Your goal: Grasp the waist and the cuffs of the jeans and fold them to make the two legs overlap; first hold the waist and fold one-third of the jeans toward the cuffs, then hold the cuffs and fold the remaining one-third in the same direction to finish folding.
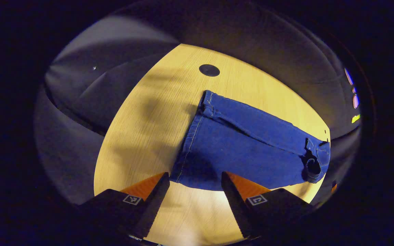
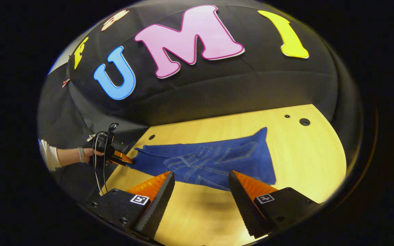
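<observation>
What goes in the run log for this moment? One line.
jeans flat on table, legs overlapped | left gripper open at cuff end | right gripper open near waist | thirds not folded

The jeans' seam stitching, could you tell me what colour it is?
Pale, off-white thread on the blue jeans, clearest in the left gripper view.

In the left gripper view the jeans [image 1: 245,150] run out to the worktop [image 1: 142,136] rim, the waist end bunched and too dim to read. In the right gripper view the person's arm [image 2: 65,155] is cut at the sleeve; whether the far left gripper [image 2: 123,160] touches denim is unclear.
</observation>
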The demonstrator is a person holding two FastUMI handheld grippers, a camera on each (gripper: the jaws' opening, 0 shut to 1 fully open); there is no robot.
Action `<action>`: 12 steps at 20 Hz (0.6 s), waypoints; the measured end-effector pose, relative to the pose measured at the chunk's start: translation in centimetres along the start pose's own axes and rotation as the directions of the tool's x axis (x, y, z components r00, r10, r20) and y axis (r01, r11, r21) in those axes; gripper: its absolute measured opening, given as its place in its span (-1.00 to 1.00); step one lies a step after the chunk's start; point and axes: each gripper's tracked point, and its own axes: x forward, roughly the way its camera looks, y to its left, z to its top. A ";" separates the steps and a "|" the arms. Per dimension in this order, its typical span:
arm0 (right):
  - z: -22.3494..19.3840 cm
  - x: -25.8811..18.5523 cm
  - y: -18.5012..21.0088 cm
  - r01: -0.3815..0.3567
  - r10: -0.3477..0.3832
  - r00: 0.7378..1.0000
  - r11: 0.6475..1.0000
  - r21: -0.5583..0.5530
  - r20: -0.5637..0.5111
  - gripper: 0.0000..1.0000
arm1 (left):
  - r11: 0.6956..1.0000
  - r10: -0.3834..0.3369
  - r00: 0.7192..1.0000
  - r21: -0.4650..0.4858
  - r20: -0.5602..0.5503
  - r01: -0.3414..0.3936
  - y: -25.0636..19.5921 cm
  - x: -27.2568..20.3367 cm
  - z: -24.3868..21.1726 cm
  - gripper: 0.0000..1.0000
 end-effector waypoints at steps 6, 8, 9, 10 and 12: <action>-0.8 -2.2 -3.5 0.051 -0.051 0.999 0.998 0.032 -0.015 0.93 | 0.983 0.134 0.983 0.143 -0.126 -0.116 -0.5 1.5 -1.0 0.92; -0.6 -2.5 -4.2 0.062 -0.061 0.998 0.997 0.045 -0.012 0.93 | 0.980 0.096 0.988 0.185 -0.120 -0.073 -2.3 1.9 -0.8 0.51; -0.3 -2.7 -4.2 0.059 -0.059 0.998 0.997 0.052 -0.004 0.93 | 0.979 0.077 0.991 0.195 -0.110 -0.055 -3.2 2.0 -0.7 0.35; -0.1 -2.9 -4.3 0.057 -0.057 0.998 0.997 0.057 0.002 0.93 | 0.977 0.094 0.990 0.201 -0.104 -0.072 -3.2 2.3 -0.6 -0.22; -0.2 -3.1 -4.6 0.056 -0.056 0.998 0.997 0.059 0.001 0.92 | 0.975 0.106 0.989 0.204 -0.103 -0.084 -3.4 2.0 -0.6 -0.59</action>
